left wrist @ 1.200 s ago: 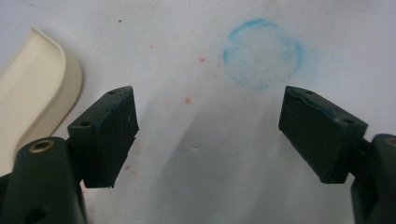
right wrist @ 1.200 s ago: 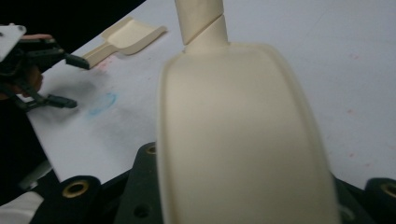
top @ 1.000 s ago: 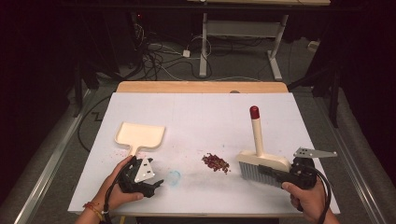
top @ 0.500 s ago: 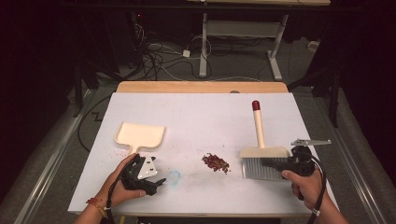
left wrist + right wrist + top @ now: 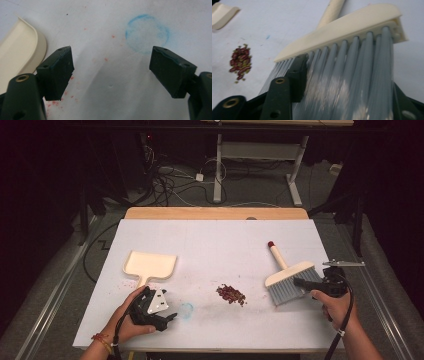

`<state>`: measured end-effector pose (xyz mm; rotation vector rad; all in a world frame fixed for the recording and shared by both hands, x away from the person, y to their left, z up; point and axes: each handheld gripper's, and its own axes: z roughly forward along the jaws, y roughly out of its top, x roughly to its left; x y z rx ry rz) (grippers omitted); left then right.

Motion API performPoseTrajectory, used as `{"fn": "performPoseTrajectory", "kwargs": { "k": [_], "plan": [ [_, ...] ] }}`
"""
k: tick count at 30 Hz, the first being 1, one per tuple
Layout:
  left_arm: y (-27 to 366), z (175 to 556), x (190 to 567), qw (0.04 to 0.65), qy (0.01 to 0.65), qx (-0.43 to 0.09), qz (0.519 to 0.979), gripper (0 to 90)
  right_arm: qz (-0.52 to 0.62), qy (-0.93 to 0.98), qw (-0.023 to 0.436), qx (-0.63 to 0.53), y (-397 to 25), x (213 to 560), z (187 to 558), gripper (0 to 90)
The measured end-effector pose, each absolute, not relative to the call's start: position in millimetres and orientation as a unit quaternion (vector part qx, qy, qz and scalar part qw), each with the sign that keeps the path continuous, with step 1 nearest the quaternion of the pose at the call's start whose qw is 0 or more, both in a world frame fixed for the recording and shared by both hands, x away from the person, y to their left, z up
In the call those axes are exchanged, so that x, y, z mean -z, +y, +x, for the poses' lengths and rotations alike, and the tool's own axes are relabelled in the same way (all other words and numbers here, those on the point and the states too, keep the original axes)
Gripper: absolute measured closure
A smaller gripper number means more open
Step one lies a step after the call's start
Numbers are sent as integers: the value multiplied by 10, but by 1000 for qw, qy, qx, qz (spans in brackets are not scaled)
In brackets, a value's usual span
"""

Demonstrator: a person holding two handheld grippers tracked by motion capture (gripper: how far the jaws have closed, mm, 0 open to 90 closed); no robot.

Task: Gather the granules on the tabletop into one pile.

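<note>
1. High view: a brush (image 5: 289,279) with a cream back, grey bristles and a red-tipped handle is seen lying on the white table (image 5: 215,240) at the right, its handle pointing away and to the left. The right gripper (image 5: 309,283) is held at the bristles, which appear to be pinched between its jaws. A small pile of red bits (image 5: 230,293) lies near the table's middle, left of the brush and apart from it. A cream dustpan (image 5: 149,265) lies at the left, and the left gripper (image 5: 166,318) is held just in front of its handle, beside a faint blue ring (image 5: 186,310).

2. Left gripper view: the left gripper (image 5: 110,72) is shown with its jaws spread wide and nothing between them. The blue ring (image 5: 147,33) is seen ahead, the dustpan's edge (image 5: 22,47) at the left.

3. Right gripper view: the grey bristles (image 5: 352,80) are clamped by the right gripper, with the cream back above them. The red bits (image 5: 240,62) lie at the left.
</note>
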<state>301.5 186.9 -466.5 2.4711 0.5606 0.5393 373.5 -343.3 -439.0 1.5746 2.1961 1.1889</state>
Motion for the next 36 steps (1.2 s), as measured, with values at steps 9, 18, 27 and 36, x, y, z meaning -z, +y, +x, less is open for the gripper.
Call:
{"fn": "performPoseTrajectory", "kwargs": {
  "k": [9,18,27,36],
  "plan": [
    [1878,2986,4655,270,209,-202,918,189,477,780,113,-388,-3299,4342,3484,460],
    [1866,3000,4648,272,207,-206,917,190,443,808,161,-353,-3207,4191,3314,419],
    [1856,3004,4641,271,208,-209,916,189,402,799,255,-368,-3157,3766,3022,389],
    [1863,2999,4616,284,218,-217,908,188,374,781,294,-405,-3103,3624,2942,370]
  ]
}}
